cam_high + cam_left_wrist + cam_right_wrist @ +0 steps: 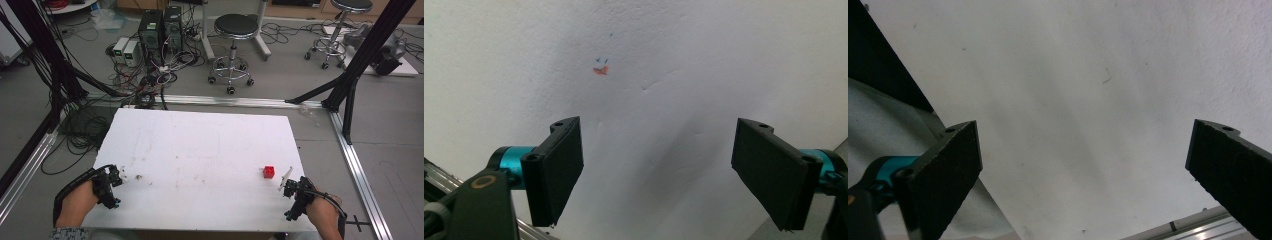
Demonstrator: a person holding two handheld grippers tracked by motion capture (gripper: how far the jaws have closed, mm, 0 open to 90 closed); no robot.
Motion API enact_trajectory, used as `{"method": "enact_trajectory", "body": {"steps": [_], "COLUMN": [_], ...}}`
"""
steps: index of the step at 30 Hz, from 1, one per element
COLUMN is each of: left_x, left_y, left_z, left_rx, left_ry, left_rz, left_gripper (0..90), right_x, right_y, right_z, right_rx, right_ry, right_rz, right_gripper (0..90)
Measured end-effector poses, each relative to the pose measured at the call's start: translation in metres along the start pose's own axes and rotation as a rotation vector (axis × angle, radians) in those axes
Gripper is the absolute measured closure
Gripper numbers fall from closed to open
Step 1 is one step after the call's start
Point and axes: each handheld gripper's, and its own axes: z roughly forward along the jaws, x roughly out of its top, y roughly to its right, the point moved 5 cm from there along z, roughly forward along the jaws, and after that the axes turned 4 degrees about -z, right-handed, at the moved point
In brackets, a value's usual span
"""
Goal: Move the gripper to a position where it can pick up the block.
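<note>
Both grippers — left [120, 176], right [286, 186] — spread wide; red cube [269, 172] near the right.

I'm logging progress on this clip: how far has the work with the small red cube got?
Nothing looks done yet. The small red cube sits alone on the white foam table top, untouched. Both the left gripper and the right gripper are open, jaws wide apart with bare board between them. The right gripper is nearest the cube, so reaching and grasping it are probably all left.
</note>
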Motion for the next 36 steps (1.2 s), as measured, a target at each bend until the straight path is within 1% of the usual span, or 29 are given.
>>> {"method": "enact_trajectory", "body": {"steps": [1,2,7,8,11,15,17,18,20,21,22,23,24,27,28,29,30,31,34,35,36], "left_x": [0.000,0.000,0.001,0.001,0.002,0.003,0.002,0.002,0.001,0.000,0.001,0.000,0.000,0.000,0.000,0.000,0.000,0.000,0.001,0.001,0.000], "left_y": [0.000,0.000,0.001,0.001,0.001,0.000,0.000,0.000,-0.001,-0.001,-0.001,-0.001,-0.002,-0.002,-0.002,-0.002,-0.001,-0.001,-0.002,-0.002,-0.002], "left_z": [0.000,0.000,-0.001,-0.001,-0.003,-0.002,-0.002,-0.002,-0.003,-0.003,-0.004,-0.004,-0.005,-0.006,-0.006,-0.006,-0.007,-0.007,-0.008,-0.008,-0.008], "left_rx": [0.000,0.009,0.006,0.008,0.012,0.010,0.008,0.010,0.013,0.011,0.016,0.017,0.018,0.017,0.020,0.019,0.019,0.019,0.020,0.019,0.023], "left_ry": [-0.002,0.003,0.006,0.005,0.004,0.008,0.011,0.010,0.005,0.007,0.013,0.014,0.016,0.021,0.023,0.024,0.025,0.025,0.029,0.030,0.030], "left_rz": [0.002,0.002,-0.001,-0.002,0.005,0.004,-0.006,-0.004,-0.002,-0.002,-0.008,-0.009,-0.010,-0.013,-0.014,-0.015,-0.012,-0.012,-0.014,-0.014,-0.016], "left_gripper": [21.0,21.0,21.0,21.1,21.1,21.1,21.1,21.2,21.2,21.2,21.2,21.2,21.2,21.2,21.2,21.2,21.2,21.2,21.2,21.2,21.2], "right_x": [0.000,0.001,0.001,0.001,0.001,0.002,0.002,0.002,0.003,0.003,0.003,0.003,0.003,0.003,0.001,0.001,-0.001,-0.001,-0.004,-0.005,-0.006], "right_y": [0.000,0.000,0.000,0.001,0.001,0.004,0.006,0.009,0.011,0.011,0.014,0.014,0.017,0.021,0.025,0.025,0.029,0.029,0.035,0.038,0.044], "right_z": [0.000,-0.001,-0.003,-0.004,-0.004,-0.005,-0.005,-0.005,-0.005,-0.005,-0.005,-0.005,-0.004,-0.004,-0.004,-0.004,-0.004,-0.004,-0.004,-0.004,-0.005], "right_rx": [0.000,0.001,0.001,-0.006,-0.008,-0.014,-0.013,-0.016,-0.019,-0.019,-0.021,-0.021,-0.016,-0.018,-0.023,-0.023,-0.013,-0.013,-0.008,-0.013,-0.015], "right_ry": [0.002,0.009,0.014,0.015,0.019,0.016,0.019,0.016,0.012,0.012,0.015,0.015,0.023,0.020,-0.007,-0.007,-0.029,-0.029,-0.056,-0.061,-0.053], "right_rz": [-0.006,0.003,0.001,-0.003,0.009,-0.008,-0.012,-0.024,-0.032,-0.032,-0.045,-0.045,-0.056,-0.061,-0.070,-0.070,-0.085,-0.085,-0.119,-0.131,-0.139], "right_gripper": [0.7,0.7,0.7,0.7,0.7,0.7,0.7,0.7,0.7,0.7,0.7,0.7,0.7,0.7,0.7,0.7,0.7,0.7,0.7,0.7,0.7]}}
